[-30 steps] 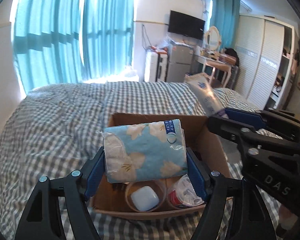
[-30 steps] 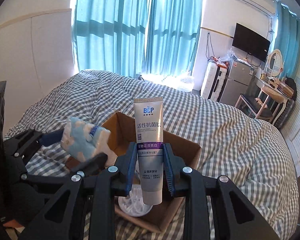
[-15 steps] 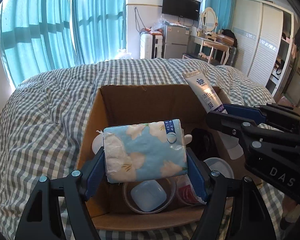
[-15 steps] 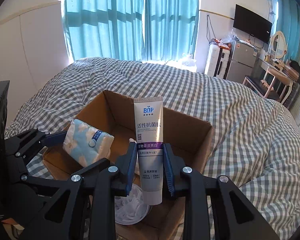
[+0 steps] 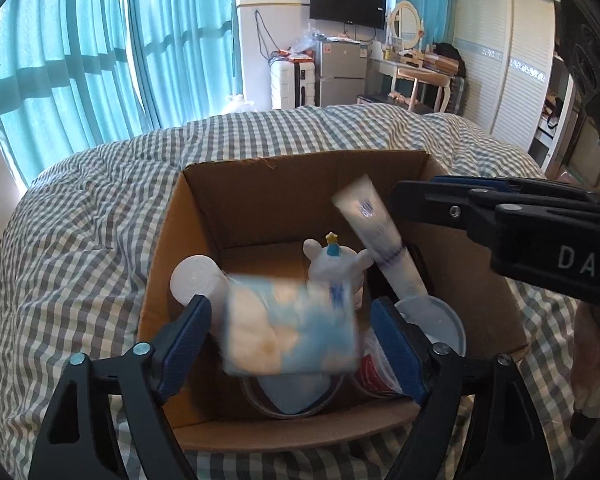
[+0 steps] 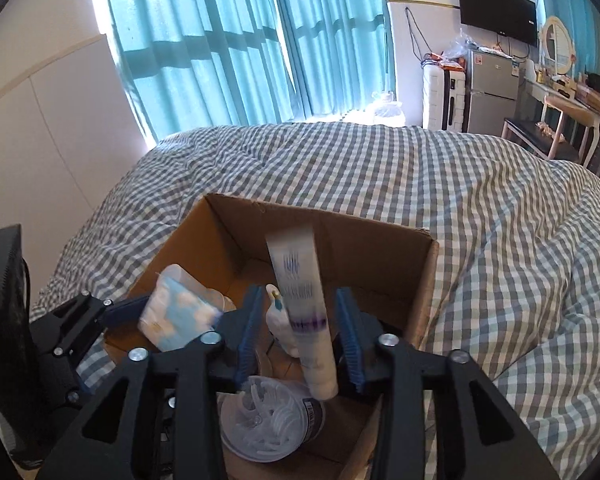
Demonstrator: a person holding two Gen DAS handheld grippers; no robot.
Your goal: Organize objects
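Observation:
An open cardboard box [image 5: 300, 184] [image 6: 380, 248] sits on the checked bed. My left gripper [image 5: 288, 334] is open over the box; the blue floral tissue pack [image 5: 292, 324] [image 6: 176, 312] is blurred between its spread pads, free of them. My right gripper [image 6: 300, 340] [image 5: 500, 208] is open too; the white toothpaste tube [image 6: 300, 304] [image 5: 380, 236] is blurred and loose between its pads, cap down over the box.
Inside the box are a white toy figure with a blue hat [image 5: 334, 264], a white round lid [image 5: 192, 280], a clear tub of plastic cutlery [image 6: 268, 416], a round container [image 5: 296, 396] and a red-labelled cup [image 5: 374, 372]. The checked duvet [image 6: 480, 208] surrounds the box.
Both grippers have opened. The tissue pack and the toothpaste tube have been let go and are dropping into the box. Both grippers moved lower, closer over the box.

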